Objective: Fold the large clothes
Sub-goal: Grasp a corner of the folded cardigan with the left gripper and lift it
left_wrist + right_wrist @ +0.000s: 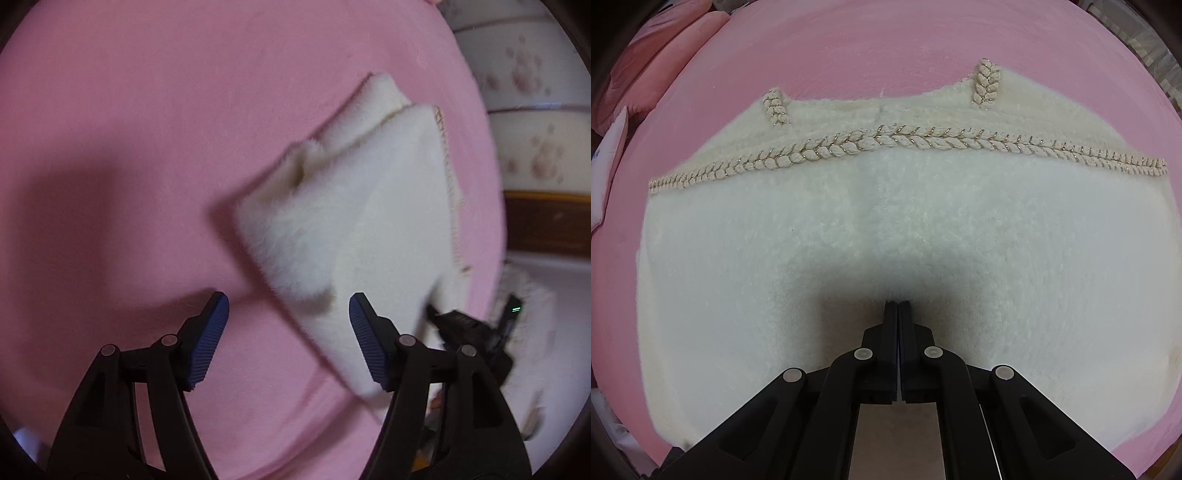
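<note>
A cream fluffy knitted garment point(354, 221) lies folded on the pink bed sheet point(147, 147). In the right wrist view the garment point(886, 240) fills the middle, with a braided cream-and-gold trim point(886, 142) across it. My left gripper point(289, 332) is open above the sheet, just short of the garment's near corner. My right gripper point(898, 303) is shut on the garment's near edge; it also shows in the left wrist view point(469, 328) at the garment's right edge.
The pink sheet point(886, 44) covers the bed. Pink pillows point(657, 48) lie at the far left. A floral wall point(535, 92) and a dark wooden skirting point(546, 221) stand beyond the bed's right edge.
</note>
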Demonstrator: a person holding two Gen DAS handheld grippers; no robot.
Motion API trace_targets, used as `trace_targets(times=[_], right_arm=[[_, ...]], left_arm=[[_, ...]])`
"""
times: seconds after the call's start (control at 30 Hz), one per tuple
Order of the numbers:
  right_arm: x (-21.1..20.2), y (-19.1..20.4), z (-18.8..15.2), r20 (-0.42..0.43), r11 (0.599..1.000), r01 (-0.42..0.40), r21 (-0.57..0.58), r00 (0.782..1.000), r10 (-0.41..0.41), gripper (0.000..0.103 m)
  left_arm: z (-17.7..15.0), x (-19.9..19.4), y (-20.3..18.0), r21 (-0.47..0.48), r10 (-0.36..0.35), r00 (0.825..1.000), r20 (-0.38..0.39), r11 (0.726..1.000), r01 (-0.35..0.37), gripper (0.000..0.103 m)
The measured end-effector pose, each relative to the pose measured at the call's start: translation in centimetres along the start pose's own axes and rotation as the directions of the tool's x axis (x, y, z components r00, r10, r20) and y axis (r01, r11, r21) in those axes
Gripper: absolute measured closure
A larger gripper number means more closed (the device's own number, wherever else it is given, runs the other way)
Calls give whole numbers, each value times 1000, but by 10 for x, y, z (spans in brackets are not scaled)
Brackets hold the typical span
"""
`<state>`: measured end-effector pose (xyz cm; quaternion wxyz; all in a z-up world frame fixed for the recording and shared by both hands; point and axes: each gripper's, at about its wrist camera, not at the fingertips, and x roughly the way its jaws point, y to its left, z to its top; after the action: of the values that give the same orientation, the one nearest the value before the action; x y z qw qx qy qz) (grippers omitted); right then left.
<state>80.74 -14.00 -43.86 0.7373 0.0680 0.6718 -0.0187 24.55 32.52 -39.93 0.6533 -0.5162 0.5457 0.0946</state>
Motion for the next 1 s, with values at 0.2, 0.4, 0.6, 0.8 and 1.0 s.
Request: trace_targets(times=[0.2, 0.4, 0.6, 0.8, 1.0], right_arm=[[-1, -8, 2, -8, 999, -40, -3, 999, 40, 103], [1, -24, 10, -46, 989, -146, 3, 988, 146, 103], [3, -18, 20, -43, 991, -132, -14, 990, 132, 103], [3, -20, -2, 30, 993, -122, 0, 992, 122, 103], [-11, -13, -22, 72, 993, -115, -2, 991, 114, 103]], left_arm=[[14, 22, 0, 79, -174, 984, 29, 982, 171, 38], [40, 52, -33, 157, -158, 986, 45, 976, 149, 38], [37, 49, -43, 165, -60, 993, 103, 985, 43, 47], [22, 25, -52, 234, -12, 983, 183, 972, -31, 76], [-17, -5, -101, 468, 46, 939, 342, 858, -213, 85]])
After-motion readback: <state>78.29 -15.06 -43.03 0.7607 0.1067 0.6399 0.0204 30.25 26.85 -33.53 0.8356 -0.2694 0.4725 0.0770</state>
